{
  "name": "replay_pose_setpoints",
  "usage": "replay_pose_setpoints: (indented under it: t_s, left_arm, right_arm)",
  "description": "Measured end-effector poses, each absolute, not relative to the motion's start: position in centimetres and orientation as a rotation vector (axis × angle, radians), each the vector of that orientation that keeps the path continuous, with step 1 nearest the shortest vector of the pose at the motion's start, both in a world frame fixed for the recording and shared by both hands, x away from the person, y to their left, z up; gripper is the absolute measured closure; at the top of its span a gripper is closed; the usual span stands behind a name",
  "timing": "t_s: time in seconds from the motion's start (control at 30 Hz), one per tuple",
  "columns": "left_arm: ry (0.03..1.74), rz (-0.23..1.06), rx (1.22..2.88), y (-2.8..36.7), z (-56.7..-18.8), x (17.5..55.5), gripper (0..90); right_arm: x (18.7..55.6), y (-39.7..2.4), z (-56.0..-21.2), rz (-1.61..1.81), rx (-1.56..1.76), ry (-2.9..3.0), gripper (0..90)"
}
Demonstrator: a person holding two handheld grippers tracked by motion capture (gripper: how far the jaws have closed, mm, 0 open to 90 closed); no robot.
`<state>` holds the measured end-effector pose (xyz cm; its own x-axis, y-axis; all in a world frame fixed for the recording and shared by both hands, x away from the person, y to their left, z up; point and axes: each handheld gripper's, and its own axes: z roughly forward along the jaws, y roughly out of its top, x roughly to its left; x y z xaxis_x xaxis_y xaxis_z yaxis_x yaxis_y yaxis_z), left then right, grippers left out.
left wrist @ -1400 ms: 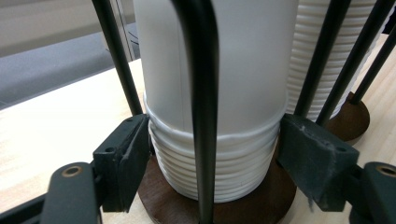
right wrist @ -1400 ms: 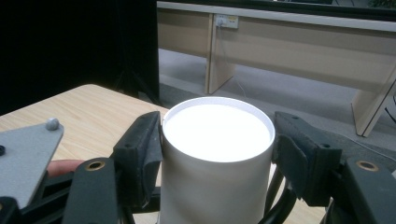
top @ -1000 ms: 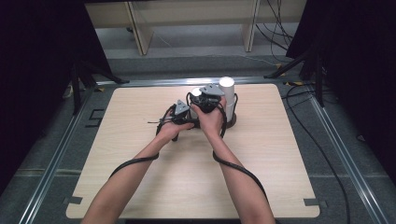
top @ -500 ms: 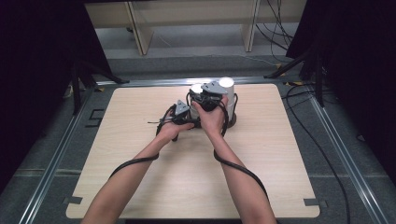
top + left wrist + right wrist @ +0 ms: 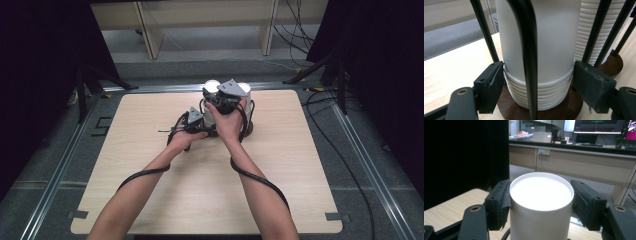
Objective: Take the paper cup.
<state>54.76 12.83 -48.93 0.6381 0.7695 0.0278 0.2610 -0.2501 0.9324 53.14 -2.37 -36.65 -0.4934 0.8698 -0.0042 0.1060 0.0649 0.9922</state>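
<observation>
**Both claws clamped on white cups at the wire holder**

Toward the far middle of the table (image 5: 150, 200), a wire cup holder (image 5: 529, 50) with black upright rods stands on round dark wooden bases (image 5: 509, 107). In it sits a stack of white cups (image 5: 539, 97), nested bottom up, with a second ribbed stack (image 5: 589, 32) just beside it on the right.

The left claw (image 5: 537, 85) is closed on the lower part of the near stack: its two black pads press on the ribbed rims from either side, low down by the wooden base, with one rod of the holder running up in front of the cups.

The right claw (image 5: 540, 202) sits higher, above and just to the right of the left one in the high view. Its pads squeeze the top cup (image 5: 541, 202) on both sides, near the cup's flat white bottom, which faces up.
</observation>
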Motion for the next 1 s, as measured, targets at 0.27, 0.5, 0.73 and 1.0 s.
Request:
replay_pose_setpoints:
  t_s: [0.27,0.5,0.73,1.0]
  left_arm:
    - [0.812,0.622,1.828,12.9,-49.0,54.9,25.3]
    - [0.816,0.607,1.803,12.7,-49.0,54.9,25.3]
    - [0.816,0.607,1.803,12.7,-49.0,54.9,25.2]
    - [0.817,0.616,1.807,12.7,-49.1,54.8,24.6]
  right_arm:
    - [52.8,-2.7,-35.5,1.514,0.961,1.676,35.1]
    - [52.3,-2.9,-34.7,1.525,0.967,1.670,35.2]
    - [51.9,-3.0,-34.2,1.538,0.955,1.668,35.2]
    - [51.2,-3.3,-33.7,1.564,0.938,1.659,35.1]
